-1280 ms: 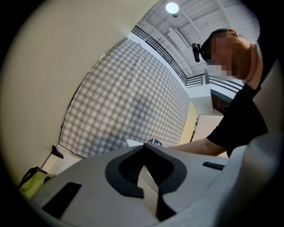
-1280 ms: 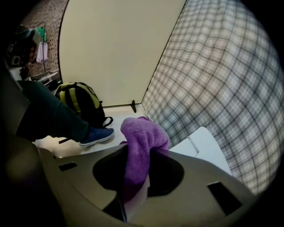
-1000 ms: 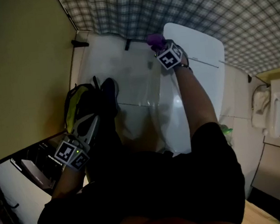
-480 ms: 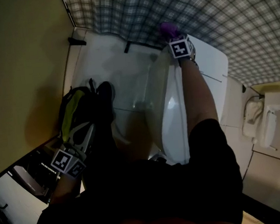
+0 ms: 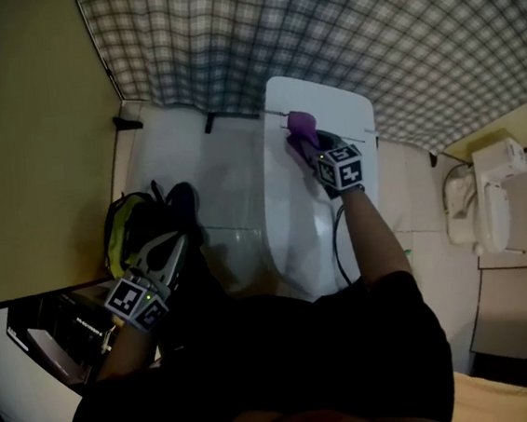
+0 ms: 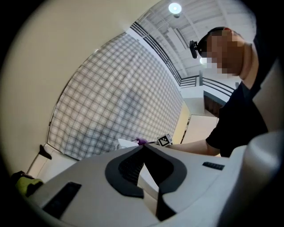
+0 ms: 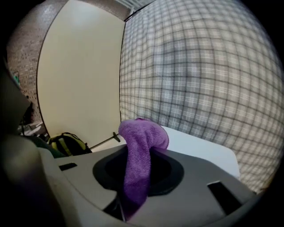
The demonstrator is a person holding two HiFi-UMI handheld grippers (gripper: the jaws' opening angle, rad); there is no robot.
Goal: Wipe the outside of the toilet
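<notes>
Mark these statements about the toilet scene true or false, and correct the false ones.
1. The right gripper is clamped on a purple cloth. True.
2. The left gripper grips a sponge. False: its jaws are together on nothing.
3. The right gripper is at the white toilet. True.
4. The wall behind the toilet is plain red. False: it is checked grey and white.
5. The backpack sits on the toilet. False: it lies beside it, near the left gripper.

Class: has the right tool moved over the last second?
Yes. The right tool with its purple cloth has come back from the toilet's far corner toward the person.
</notes>
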